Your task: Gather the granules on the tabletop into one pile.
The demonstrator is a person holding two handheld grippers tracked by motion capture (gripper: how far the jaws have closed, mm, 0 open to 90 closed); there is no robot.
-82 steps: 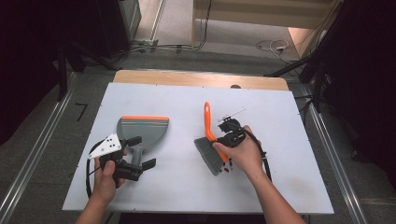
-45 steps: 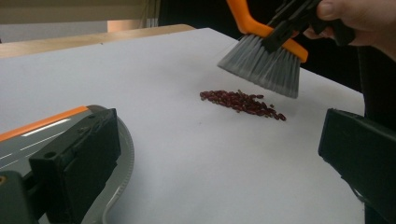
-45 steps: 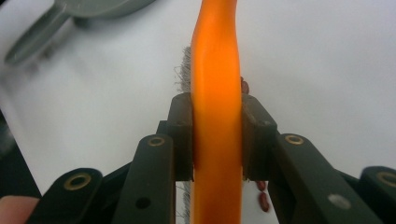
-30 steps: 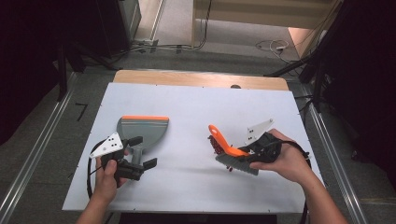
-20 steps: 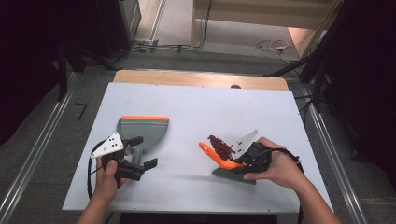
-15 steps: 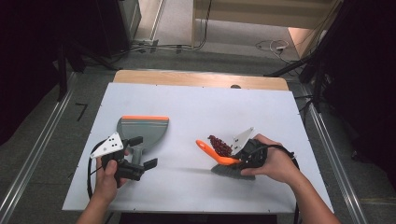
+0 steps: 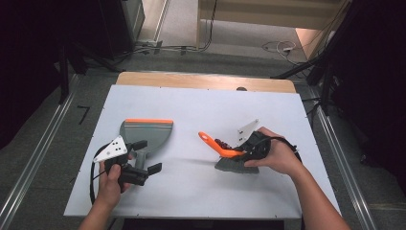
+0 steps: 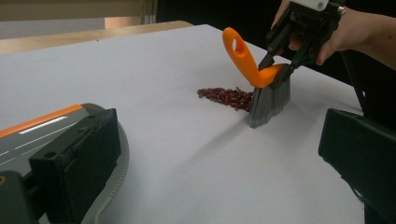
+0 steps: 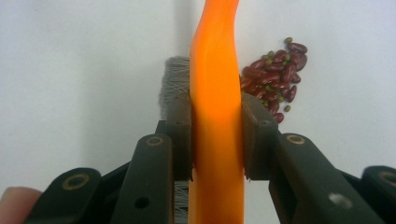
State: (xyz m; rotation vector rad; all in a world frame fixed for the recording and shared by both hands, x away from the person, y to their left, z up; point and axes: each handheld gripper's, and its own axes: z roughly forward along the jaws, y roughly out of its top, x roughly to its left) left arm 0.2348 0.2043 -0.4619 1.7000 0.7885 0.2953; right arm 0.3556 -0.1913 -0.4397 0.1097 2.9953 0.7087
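A hand brush with an orange handle (image 7: 209,140) and grey bristles (image 7: 235,166) stands tilted on the white table (image 7: 201,103), bristles touching the surface. My right gripper (image 7: 242,153) is shut on that handle (image 9: 215,93), one pad on each side. A small pile of red-brown beans (image 7: 221,143) lies just beyond the bristles (image 8: 268,100), also seen as beans (image 9: 273,74) to the handle's right. A grey dustpan (image 7: 146,132) with an orange lip lies at the left. My left gripper (image 7: 147,155) stands open at the dustpan's near end, with bare table between its jaws (image 8: 215,140).
The table's far edge is a wooden strip (image 7: 206,81). Metal rails (image 7: 40,153) run along both sides at floor level, with cables (image 7: 177,48) on the floor beyond.
The right gripper lifted the brush, swung it to the right and tilted it, then brought it down and left until the bristles rest on the table beside the beans. The left hand stayed put.
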